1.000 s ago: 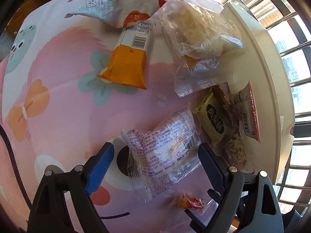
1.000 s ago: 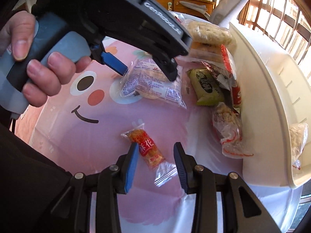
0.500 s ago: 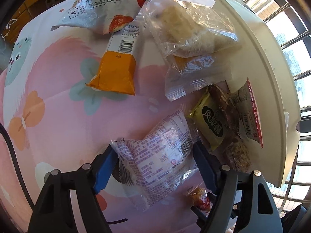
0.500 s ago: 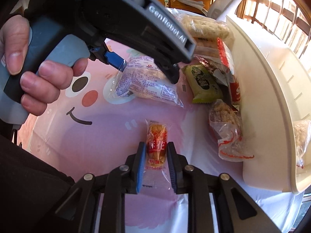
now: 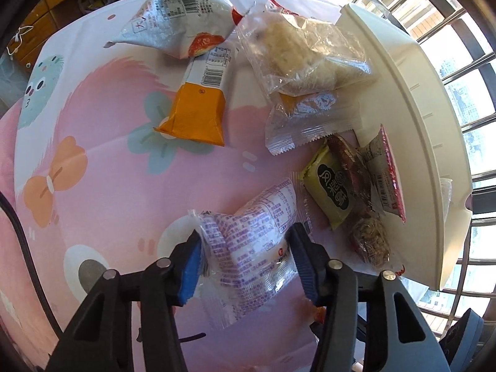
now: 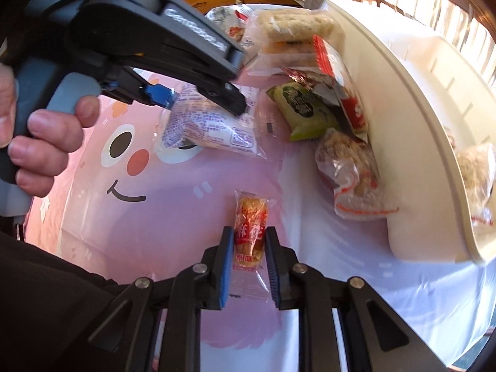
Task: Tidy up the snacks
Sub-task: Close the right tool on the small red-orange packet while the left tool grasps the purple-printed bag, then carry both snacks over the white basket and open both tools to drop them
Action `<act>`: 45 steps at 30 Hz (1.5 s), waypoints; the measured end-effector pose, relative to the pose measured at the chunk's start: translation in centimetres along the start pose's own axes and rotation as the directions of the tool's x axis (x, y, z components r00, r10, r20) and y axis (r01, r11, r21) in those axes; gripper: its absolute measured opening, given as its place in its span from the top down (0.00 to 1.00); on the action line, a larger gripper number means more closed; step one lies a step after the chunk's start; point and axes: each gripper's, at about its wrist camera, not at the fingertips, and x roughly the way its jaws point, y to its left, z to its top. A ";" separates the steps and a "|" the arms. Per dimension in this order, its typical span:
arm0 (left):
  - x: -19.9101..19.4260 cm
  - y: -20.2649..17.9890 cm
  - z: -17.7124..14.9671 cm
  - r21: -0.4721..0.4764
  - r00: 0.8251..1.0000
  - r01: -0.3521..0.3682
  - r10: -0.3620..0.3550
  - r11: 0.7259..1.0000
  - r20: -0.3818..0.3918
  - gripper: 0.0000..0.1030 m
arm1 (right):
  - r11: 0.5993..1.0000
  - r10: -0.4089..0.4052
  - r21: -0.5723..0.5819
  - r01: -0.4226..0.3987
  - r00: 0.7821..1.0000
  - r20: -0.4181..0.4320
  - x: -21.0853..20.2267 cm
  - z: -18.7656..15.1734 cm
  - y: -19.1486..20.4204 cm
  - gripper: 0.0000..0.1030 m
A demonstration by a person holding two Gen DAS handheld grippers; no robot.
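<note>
- Closing since a second ago: left gripper [image 5: 245, 259] now pinches the white purple-print packet [image 5: 251, 241] above the pink cloth [image 5: 102, 161]
- Right gripper [image 6: 248, 249] clamped on the small red snack [image 6: 250, 226], near the white bin [image 6: 412, 130]

The white tray [image 5: 434, 130] is running out past the right edge of the left wrist view, its inside hidden. In the right wrist view, a wrapped snack [image 6: 476, 183] inside it is blurring, possibly a grain bar, and the left gripper [image 6: 204, 102] is covering part of the purple-printed packet [image 6: 214, 127].
</note>
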 end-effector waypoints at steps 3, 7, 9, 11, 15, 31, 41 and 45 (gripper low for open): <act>-1.1 0.4 -0.5 -0.003 1.000 0.010 -0.010 1.000 0.022 0.57 | 1.000 0.002 0.028 -0.002 1.000 0.004 -0.3 0.0 0.0 0.81; -2.6 1.0 -1.2 -0.004 0.999 0.029 -0.029 1.000 0.042 0.63 | 0.999 0.002 0.052 -0.003 1.000 0.016 -0.8 0.0 0.2 0.81; -3.8 1.5 -2.2 0.002 0.997 0.050 -0.050 0.999 0.059 0.66 | 0.998 0.002 0.062 -0.004 1.000 0.025 -1.3 0.0 0.6 0.81; -5.0 1.6 -2.7 0.007 0.995 0.060 -0.060 0.998 0.076 0.67 | 0.997 0.005 0.073 -0.008 0.999 0.035 -1.8 -0.4 0.4 0.81; -7.0 1.7 -4.4 0.028 0.993 0.063 -0.066 0.998 0.093 0.71 | 0.995 -0.004 0.095 -0.002 0.998 0.057 -2.8 -0.5 1.0 0.81; -12.6 0.7 -10.8 0.135 0.973 0.068 -0.096 0.989 0.210 0.75 | 0.984 -0.051 0.179 0.023 0.987 0.153 -8.7 -3.2 2.0 0.81; -16.5 -1.3 -11.9 0.203 0.947 0.081 -0.139 0.976 0.291 0.76 | 0.983 -0.068 0.180 0.030 0.975 0.212 -13.1 -2.7 0.4 0.81; -17.6 -2.5 -11.6 0.197 0.928 0.078 -0.143 0.977 0.344 0.76 | 0.987 -0.043 0.163 0.007 0.974 0.221 -14.3 -2.2 -0.9 0.81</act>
